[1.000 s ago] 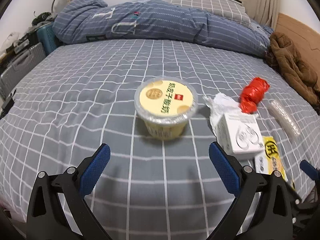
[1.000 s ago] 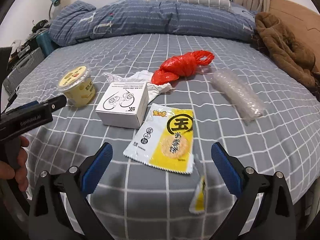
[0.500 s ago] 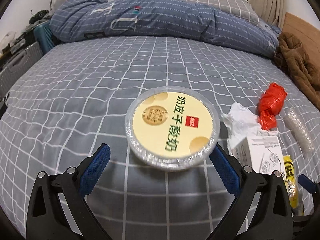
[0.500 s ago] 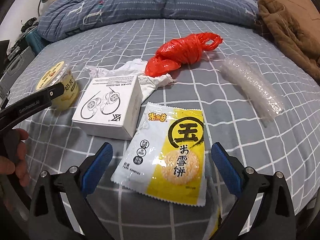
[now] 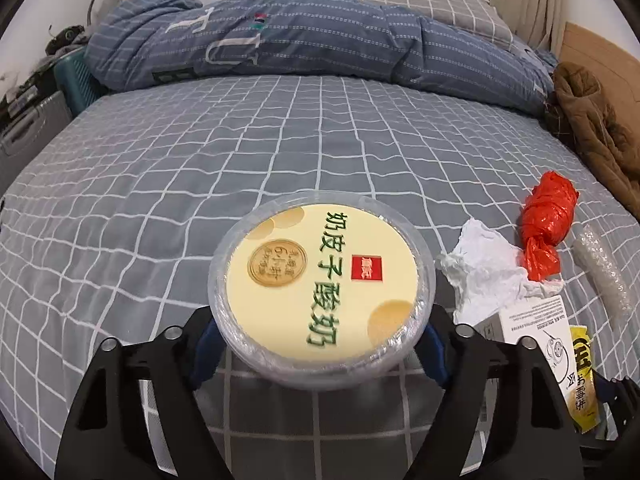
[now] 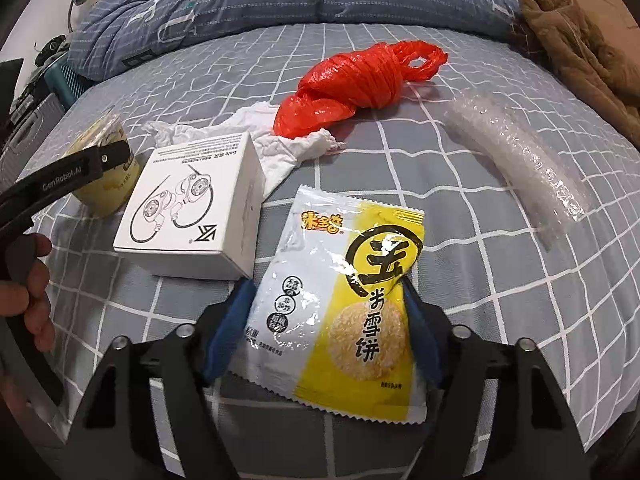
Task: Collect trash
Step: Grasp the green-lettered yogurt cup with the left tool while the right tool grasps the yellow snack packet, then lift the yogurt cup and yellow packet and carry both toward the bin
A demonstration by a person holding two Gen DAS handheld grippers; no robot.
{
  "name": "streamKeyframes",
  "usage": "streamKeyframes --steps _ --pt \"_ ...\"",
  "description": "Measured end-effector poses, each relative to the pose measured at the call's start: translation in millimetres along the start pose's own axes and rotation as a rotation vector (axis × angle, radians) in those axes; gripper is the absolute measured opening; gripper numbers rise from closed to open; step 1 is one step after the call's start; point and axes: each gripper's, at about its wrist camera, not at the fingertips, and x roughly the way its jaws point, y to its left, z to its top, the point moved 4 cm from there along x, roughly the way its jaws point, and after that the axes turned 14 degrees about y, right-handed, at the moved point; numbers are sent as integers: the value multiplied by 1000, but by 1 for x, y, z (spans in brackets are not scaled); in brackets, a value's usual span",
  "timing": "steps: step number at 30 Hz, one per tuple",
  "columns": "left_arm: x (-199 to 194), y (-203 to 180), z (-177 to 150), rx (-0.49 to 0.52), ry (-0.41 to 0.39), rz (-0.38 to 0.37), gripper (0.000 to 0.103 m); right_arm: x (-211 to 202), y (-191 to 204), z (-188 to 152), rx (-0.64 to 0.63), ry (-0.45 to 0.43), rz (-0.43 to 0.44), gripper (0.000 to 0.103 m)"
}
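— On the checked grey bedsheet (image 5: 168,184), both grippers point steeply down over a scatter of trash. Which hand is on what?

— Left gripper (image 5: 320,344) straddles the yogurt cup (image 5: 322,292), its blue pads low at either side of the tub under the wide clear lid. Right gripper (image 6: 326,324) straddles the near end of the yellow-and-white snack packet (image 6: 340,300), which lies flat on the sheet.

— What stays out of sight?

— The lid's rim covers most of the left pads, so whether they touch the cup's wall cannot be told. The packet hides the inner faces of the right pads too. In the right wrist view a person's hand (image 6: 34,292) shows only as fingers cut off at the frame's left edge, wrapped on the left gripper's black handle, and the cup sits half hidden behind that gripper's finger.

— And the jaws?

— Both pairs are closing, each with its item between them. Left jaws stand about a cup's breadth apart; right jaws sit against the packet's edges, and a firm pinch is not visible.

— Anything else on the bed?

— Beside the packet: a white earphone box (image 6: 192,208), a crumpled tissue (image 6: 280,148) under its far corner, a twisted red plastic bag (image 6: 360,84) touching the tissue, and a roll of bubble wrap (image 6: 516,152) apart to the right. A brown coat (image 6: 580,48) lies at the far right edge.
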Motion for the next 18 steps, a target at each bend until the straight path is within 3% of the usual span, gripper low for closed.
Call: streamKeyframes --steps 11,18 --pt "-3 0 0 0 -6 2 74 4 -3 1 -20 -1 2 27" --pt "-15 5 -3 -14 -15 -6 73 -7 -3 4 -14 -17 19 25"
